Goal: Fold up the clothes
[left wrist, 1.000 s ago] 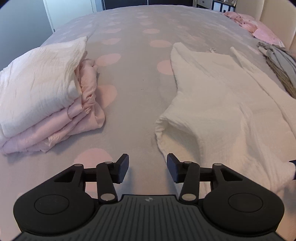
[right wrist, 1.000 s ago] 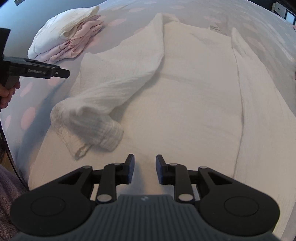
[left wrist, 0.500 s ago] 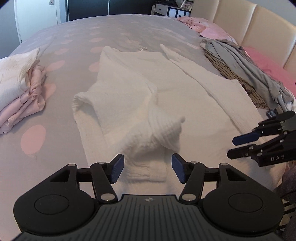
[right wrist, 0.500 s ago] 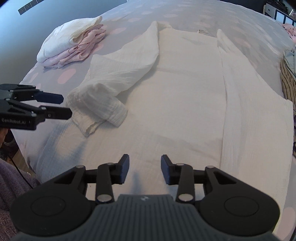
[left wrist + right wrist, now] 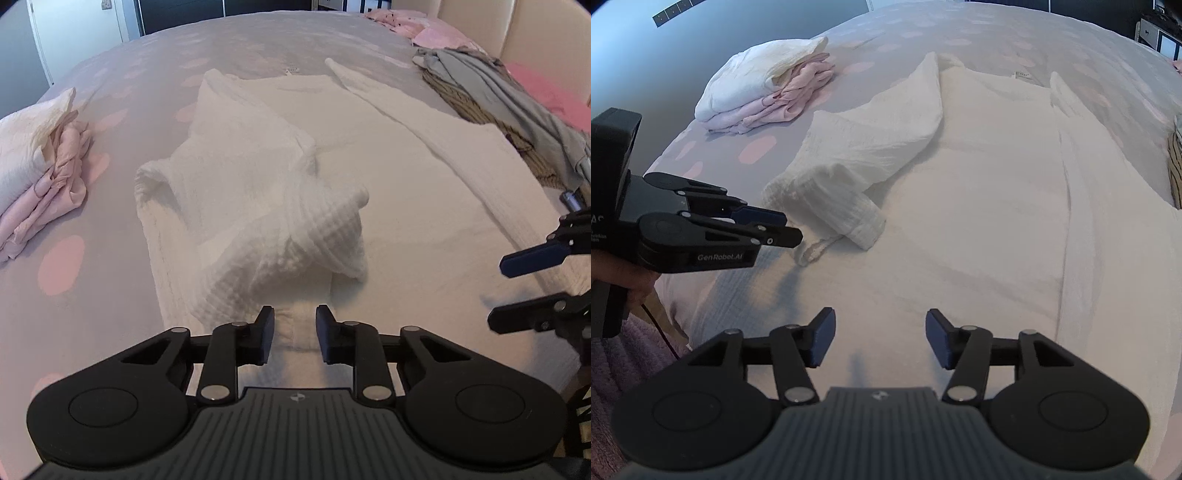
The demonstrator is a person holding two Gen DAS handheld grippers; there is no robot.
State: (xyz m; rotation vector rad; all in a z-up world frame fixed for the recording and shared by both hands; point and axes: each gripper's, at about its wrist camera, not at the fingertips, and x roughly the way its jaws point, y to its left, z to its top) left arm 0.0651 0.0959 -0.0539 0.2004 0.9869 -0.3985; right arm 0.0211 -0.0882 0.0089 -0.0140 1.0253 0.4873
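Observation:
A white textured garment (image 5: 424,177) lies spread flat on the bed, also seen in the right wrist view (image 5: 979,221). Its left sleeve (image 5: 258,206) is folded in across the body, and the cuff (image 5: 295,328) points toward me. My left gripper (image 5: 294,314) is at that cuff with its jaws closing, and the cuff's cloth sits pinched between the pads. From the right wrist view the left gripper (image 5: 793,227) meets the cuff's end (image 5: 812,251). My right gripper (image 5: 880,319) hovers over the garment's near part, jaws opening, nothing between them.
A folded stack of white and pink clothes (image 5: 40,162) sits at the bed's left. Grey and striped clothes (image 5: 491,96) are heaped at the right, with pink pillows (image 5: 424,27) behind. The bed cover (image 5: 92,288) is grey with pink dots. A hand (image 5: 624,284) holds the left gripper's handle.
The left gripper swung from the bare cover over to the sleeve cuff, widened, then narrowed around it. The right gripper drew back a little and its jaws spread wider.

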